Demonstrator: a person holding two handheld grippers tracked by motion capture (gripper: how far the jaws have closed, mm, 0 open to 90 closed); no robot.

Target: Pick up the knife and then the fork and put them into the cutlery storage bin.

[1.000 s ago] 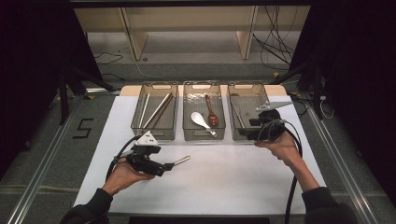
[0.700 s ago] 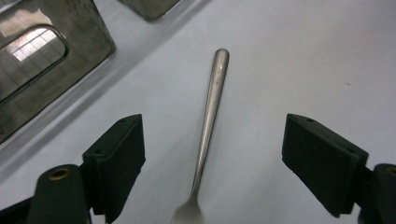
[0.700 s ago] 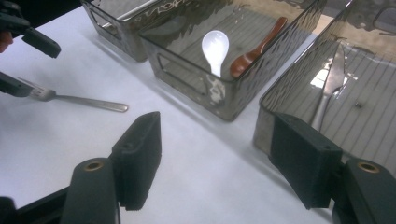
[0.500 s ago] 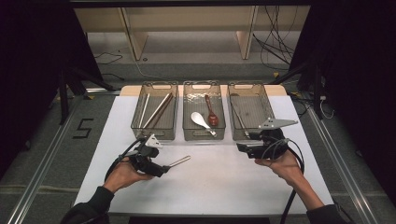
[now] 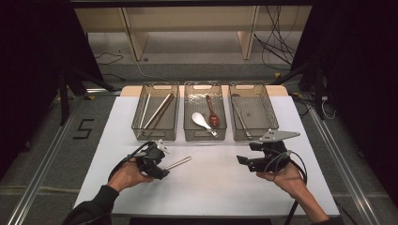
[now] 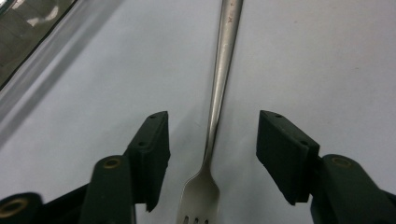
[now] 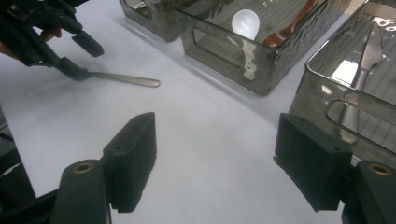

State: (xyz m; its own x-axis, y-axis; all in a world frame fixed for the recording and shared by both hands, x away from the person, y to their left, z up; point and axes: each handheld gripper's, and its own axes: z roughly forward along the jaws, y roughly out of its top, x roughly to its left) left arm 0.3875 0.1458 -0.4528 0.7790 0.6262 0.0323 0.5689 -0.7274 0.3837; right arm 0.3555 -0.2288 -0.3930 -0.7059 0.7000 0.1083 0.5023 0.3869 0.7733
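A steel fork point(image 6: 219, 93) lies on the white table, tines toward the camera in the left gripper view. My left gripper point(image 6: 215, 122) is open with one jaw on each side of the fork's neck, neither touching it. In the high view the left gripper point(image 5: 162, 168) sits at the front left, and the fork's handle point(image 5: 179, 163) sticks out to its right. My right gripper point(image 5: 244, 163) is at the front right, pointing left. It stands open point(image 7: 215, 135) above bare table with nothing between its jaws. The right gripper view also shows the fork point(image 7: 126, 79).
Three smoky plastic bins stand in a row at the back. The left bin point(image 5: 155, 138) holds chopsticks point(image 5: 157, 112). The middle bin point(image 5: 205, 139) has a white spoon point(image 5: 201, 120) and a brown spoon point(image 5: 212, 115). A knife point(image 5: 240, 119) lies in the right bin point(image 5: 251, 138).
My right gripper has drawn back from the right bin toward the person and come down over the front of the table. The left gripper and fork have hardly moved.
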